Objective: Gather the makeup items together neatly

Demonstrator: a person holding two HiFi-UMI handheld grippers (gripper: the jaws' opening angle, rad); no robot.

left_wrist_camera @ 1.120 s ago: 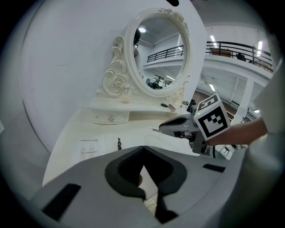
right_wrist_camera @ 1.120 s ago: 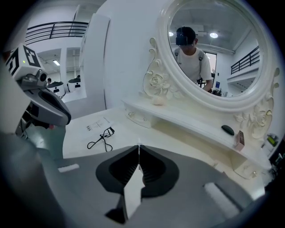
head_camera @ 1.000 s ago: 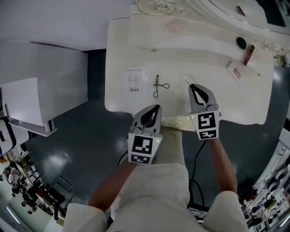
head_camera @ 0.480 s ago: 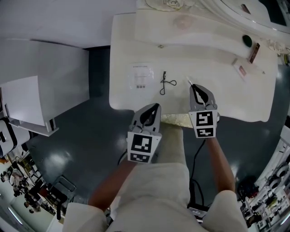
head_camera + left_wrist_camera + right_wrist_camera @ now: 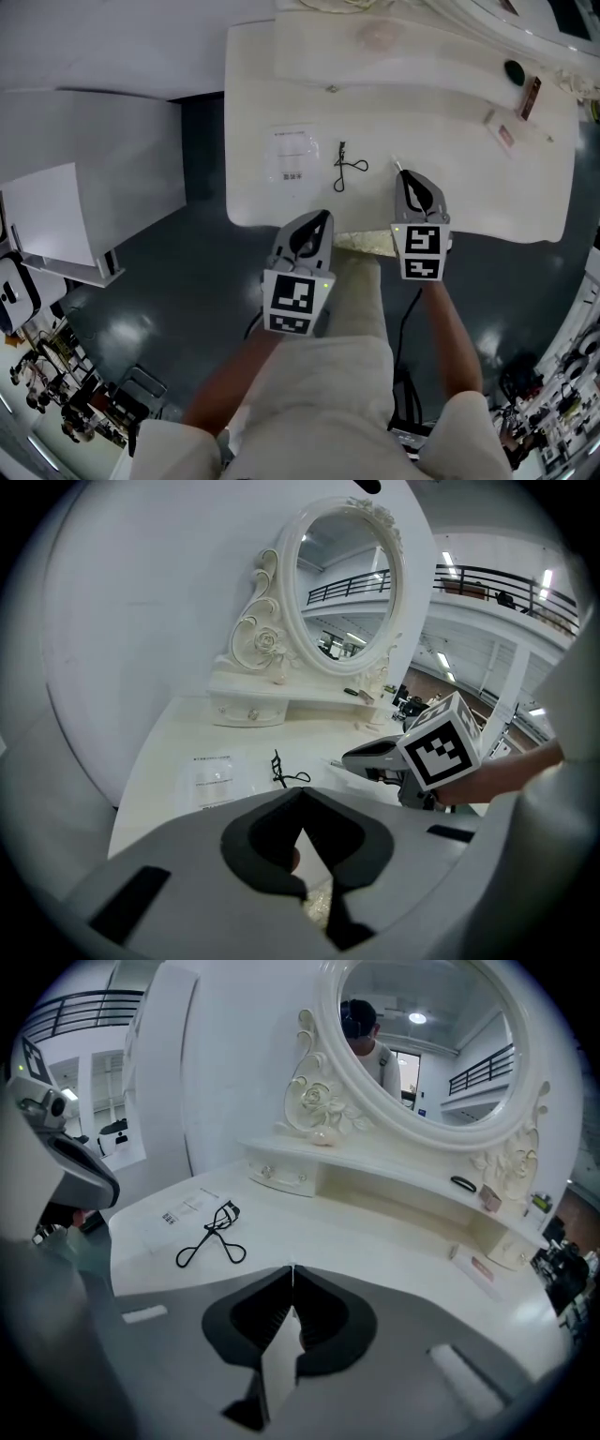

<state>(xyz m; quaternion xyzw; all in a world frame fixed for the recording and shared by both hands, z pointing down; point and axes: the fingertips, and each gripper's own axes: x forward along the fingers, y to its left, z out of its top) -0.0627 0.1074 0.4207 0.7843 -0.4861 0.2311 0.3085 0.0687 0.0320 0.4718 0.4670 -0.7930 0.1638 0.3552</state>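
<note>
A black eyelash curler lies on the white dressing table, also seen in the right gripper view as the curler. My right gripper hovers low over the table just right of it, jaws shut. A thin white stick shows at its tip; I cannot tell if it is gripped. My left gripper hangs shut and empty at the table's front edge. Far right lie a black round item, a brown tube and a small pink-and-white packet.
A printed white card lies left of the curler. An oval mirror in an ornate white frame stands on a raised shelf at the back. A glittery stool edge sits under the table front. Grey floor lies left.
The right gripper has sunk a little toward the tabletop and rolled slightly. The left gripper has shifted slightly at the table edge. Both stay shut, and the table items have not moved.
</note>
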